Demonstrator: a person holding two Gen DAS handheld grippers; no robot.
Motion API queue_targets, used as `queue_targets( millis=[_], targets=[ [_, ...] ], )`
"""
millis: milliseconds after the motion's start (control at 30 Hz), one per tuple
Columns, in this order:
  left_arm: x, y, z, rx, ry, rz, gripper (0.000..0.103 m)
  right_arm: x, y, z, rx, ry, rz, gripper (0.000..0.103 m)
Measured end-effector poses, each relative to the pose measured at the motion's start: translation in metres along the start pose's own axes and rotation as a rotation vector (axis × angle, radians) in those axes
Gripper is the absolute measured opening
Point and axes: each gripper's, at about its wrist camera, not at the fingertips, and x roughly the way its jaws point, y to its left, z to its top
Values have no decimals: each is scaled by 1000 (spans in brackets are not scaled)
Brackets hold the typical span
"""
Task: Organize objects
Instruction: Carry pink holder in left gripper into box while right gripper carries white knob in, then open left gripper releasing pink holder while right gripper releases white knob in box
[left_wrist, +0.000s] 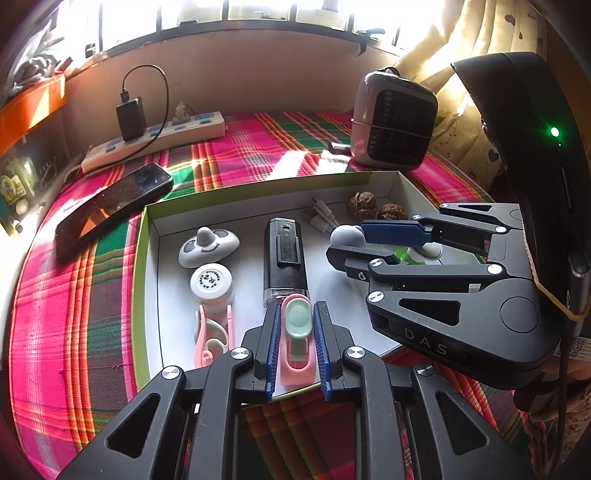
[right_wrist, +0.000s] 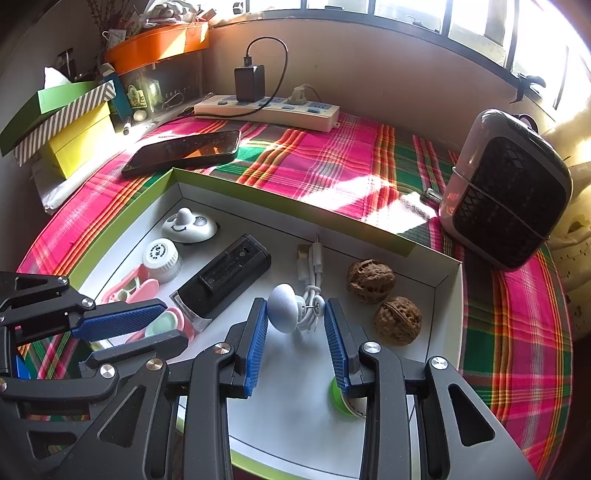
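Observation:
A white tray with a green rim (left_wrist: 142, 258) (right_wrist: 448, 295) lies on the plaid cloth. It holds a black device (left_wrist: 284, 254) (right_wrist: 225, 280), a white smiley gadget (left_wrist: 208, 245) (right_wrist: 190, 225), a white-capped jar (left_wrist: 211, 282) (right_wrist: 160, 258), two walnuts (right_wrist: 384, 295), a white cable (right_wrist: 312, 266) and a grey-headed mushroom piece (right_wrist: 282, 304). My left gripper (left_wrist: 297, 325) is open around a pink case with a mint oval (left_wrist: 297, 328) (right_wrist: 166, 323). My right gripper (right_wrist: 293, 332) (left_wrist: 364, 240) is open, its left pad beside the grey head. A green object (right_wrist: 338, 397) sits under its right finger.
A black phone (left_wrist: 110, 206) (right_wrist: 184, 149) lies left of the tray. A power strip with a charger (left_wrist: 155, 138) (right_wrist: 269, 105) runs along the back wall. A small heater (left_wrist: 393, 122) (right_wrist: 506, 188) stands back right. Boxes (right_wrist: 62, 125) are stacked far left.

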Motion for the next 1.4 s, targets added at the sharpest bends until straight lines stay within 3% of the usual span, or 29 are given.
queue_targets(
  millis=[333,800,1400],
  targets=[
    [-1,4,0,-18,5,4,24,0,2,0,3,2,5,33],
    [-4,3,1,-17,8,24,27,-4,0,-2,20,-6,1,42],
    [-32,-1,-8,-33,-29,76,30,-38,-3,-11,78,-64,-2,47]
  ],
)
